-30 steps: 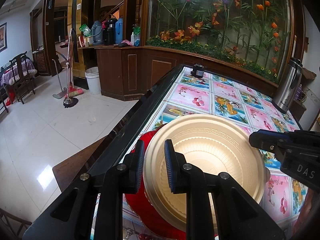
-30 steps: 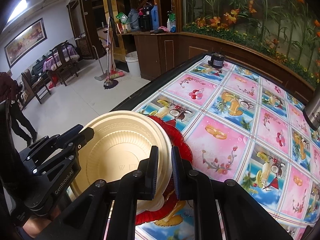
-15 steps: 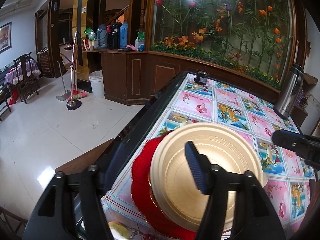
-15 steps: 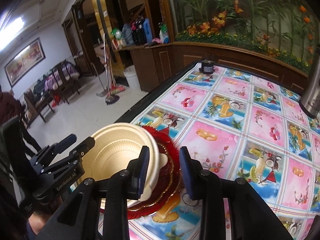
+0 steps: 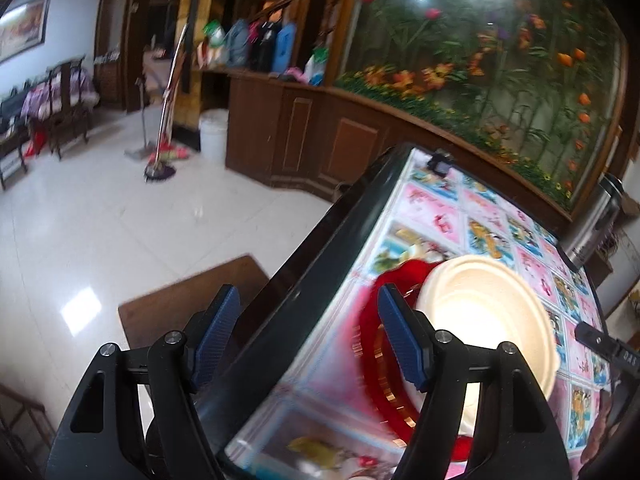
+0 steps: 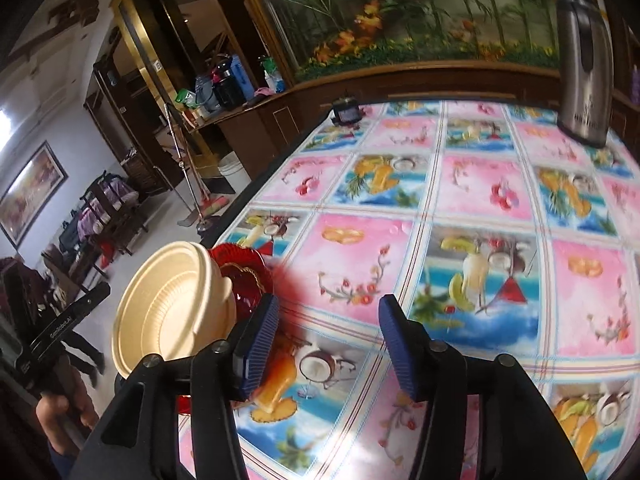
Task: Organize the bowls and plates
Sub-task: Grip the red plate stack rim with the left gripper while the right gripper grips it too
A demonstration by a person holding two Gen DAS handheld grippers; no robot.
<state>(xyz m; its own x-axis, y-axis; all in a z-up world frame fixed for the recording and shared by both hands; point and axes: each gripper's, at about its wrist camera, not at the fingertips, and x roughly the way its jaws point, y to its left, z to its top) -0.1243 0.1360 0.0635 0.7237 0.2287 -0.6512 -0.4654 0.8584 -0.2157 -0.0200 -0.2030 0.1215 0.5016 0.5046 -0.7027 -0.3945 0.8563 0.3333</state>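
Sitting on the red scalloped plates near the surface's left edge, the cream round plastic bowl is held by neither tool. The left gripper has its jaws wide apart, empty. The right gripper likewise has jaws apart over the fruit-print cloth, just beside the bowl.

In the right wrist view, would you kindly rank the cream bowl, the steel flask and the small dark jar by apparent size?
1. cream bowl, though nearness to the camera inflates it
2. steel flask
3. dark jar
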